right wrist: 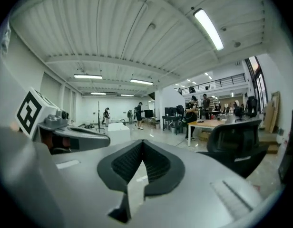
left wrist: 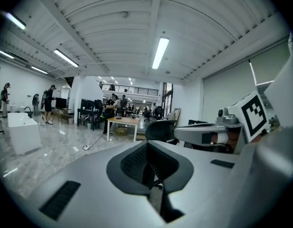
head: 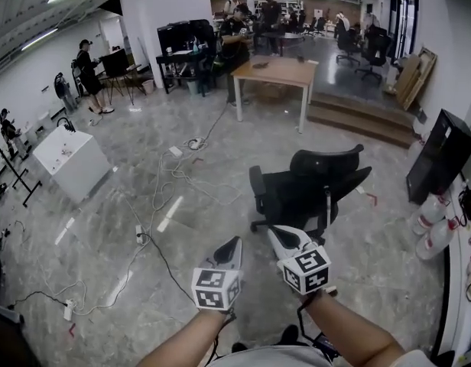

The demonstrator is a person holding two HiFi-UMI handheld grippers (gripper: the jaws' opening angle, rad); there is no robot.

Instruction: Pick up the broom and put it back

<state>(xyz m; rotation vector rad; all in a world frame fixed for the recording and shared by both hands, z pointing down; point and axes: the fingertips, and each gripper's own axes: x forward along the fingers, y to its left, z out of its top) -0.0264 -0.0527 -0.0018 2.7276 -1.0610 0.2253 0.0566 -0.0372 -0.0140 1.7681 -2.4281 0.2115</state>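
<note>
No broom shows in any view. In the head view my two grippers are held up side by side over the floor, both pointing ahead at a black office chair [head: 312,186]. The left gripper [head: 234,241] is shut, its tips meeting with nothing between them [left wrist: 147,145]. My right gripper [head: 275,232] is shut too and holds nothing [right wrist: 142,143]. Each gripper view catches the other gripper beside it: the right gripper [left wrist: 208,133] in the left gripper view and the left gripper [right wrist: 75,134] in the right gripper view.
Cables [head: 155,197] trail across the grey floor on the left. A white box [head: 71,159] stands further left, a wooden table [head: 275,71] behind the chair, a black cabinet [head: 442,155] at the right wall. People stand at the desks in the back.
</note>
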